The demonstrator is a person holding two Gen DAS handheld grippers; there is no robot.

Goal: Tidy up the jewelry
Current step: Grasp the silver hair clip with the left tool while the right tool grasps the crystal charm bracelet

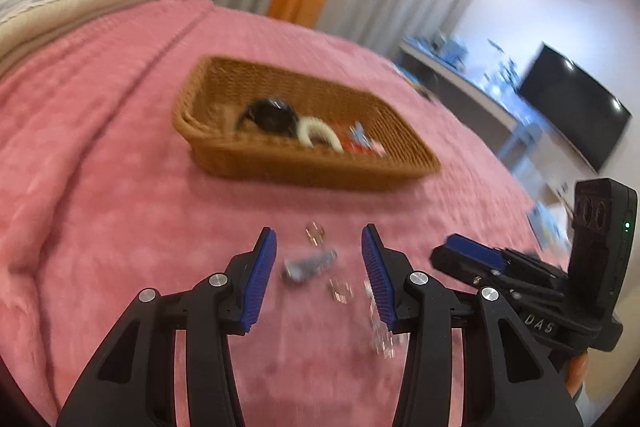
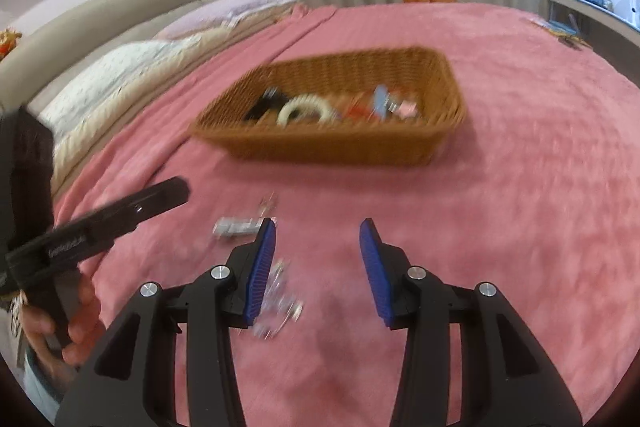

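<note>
Pink bedspread carries loose silver jewelry short of the wicker basket; left gripper and right gripper both gape empty, pickup step pending, next move needing one gripper lowered astride a piece

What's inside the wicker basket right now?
The wicker basket holds a black round piece, a cream ring-shaped piece and small red, blue and pink items. The near wall hides their undersides.
</note>
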